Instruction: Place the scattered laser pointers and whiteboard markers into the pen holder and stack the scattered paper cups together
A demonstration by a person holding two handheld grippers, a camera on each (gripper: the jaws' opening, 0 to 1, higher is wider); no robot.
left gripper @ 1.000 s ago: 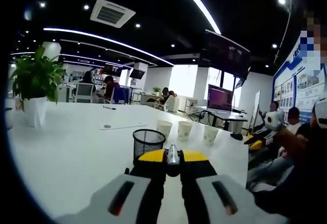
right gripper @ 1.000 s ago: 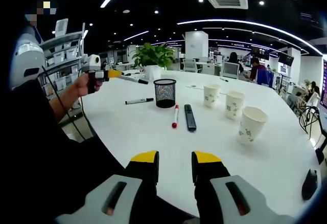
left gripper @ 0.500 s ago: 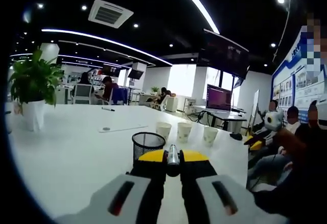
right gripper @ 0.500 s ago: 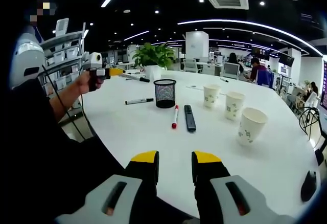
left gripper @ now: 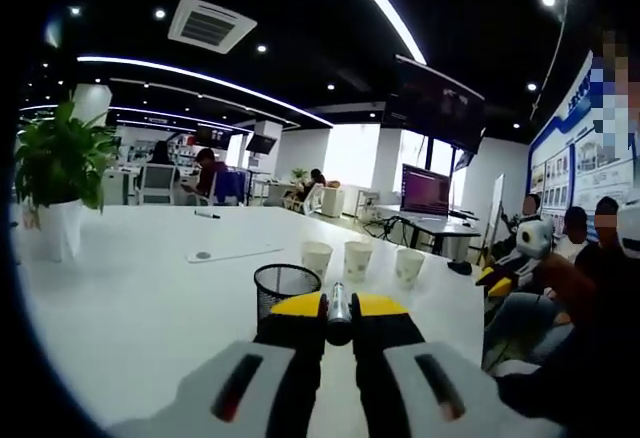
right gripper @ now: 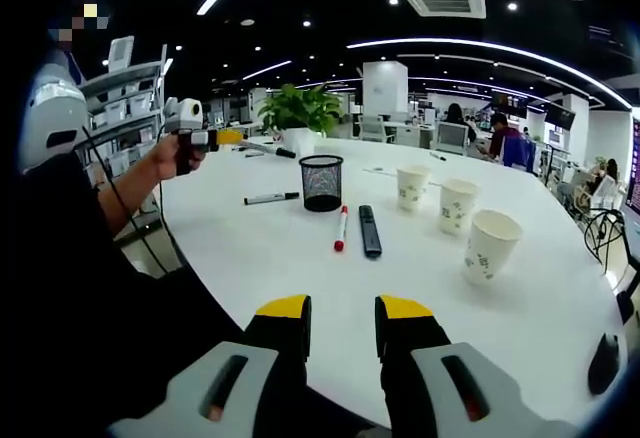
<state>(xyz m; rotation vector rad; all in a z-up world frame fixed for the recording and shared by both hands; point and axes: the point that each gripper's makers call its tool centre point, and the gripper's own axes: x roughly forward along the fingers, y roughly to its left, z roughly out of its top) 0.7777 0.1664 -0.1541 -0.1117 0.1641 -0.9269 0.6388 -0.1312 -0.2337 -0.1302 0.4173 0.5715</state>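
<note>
1. Left gripper view looks straight down the left gripper (left gripper: 338, 310), whose yellow-tipped jaws are closed tight on a slim silver laser pointer (left gripper: 338, 308) that pokes forward between them.
2. Just past those jaws, at about 11 o'clock from the tips, the black mesh pen holder (left gripper: 285, 285) stands upright on the white table (left gripper: 130, 308). Three paper cups (left gripper: 360, 258) stand in a row beyond it, near each other but not stacked.
3. That same view shows what the other does not: a sheet of paper (left gripper: 235, 253) lying flat at 10 o'clock of the holder and a monitor (left gripper: 425, 190) on a far desk at 2 o'clock.
4. Right gripper view shows the right gripper (right gripper: 342, 326) low at 6 o'clock, jaws parted a little with nothing between them.
5. From this side I see the person's hand (right gripper: 172, 158) at 10 o'clock holding the left gripper (right gripper: 225, 139) out above the table edge, the pointer sticking out toward the potted plant (right gripper: 300, 116).
6. Loose things on the table here, counted: one black marker (right gripper: 272, 198) lying at 9 o'clock of the pen holder (right gripper: 321, 182), one red-capped marker (right gripper: 340, 229) and one flat black remote-like pointer (right gripper: 370, 230) lying side by side just in front of the holder.
7. Three paper cups (right gripper: 459, 205) stand upright to the holder's 3 o'clock, each apart from the next.
</note>
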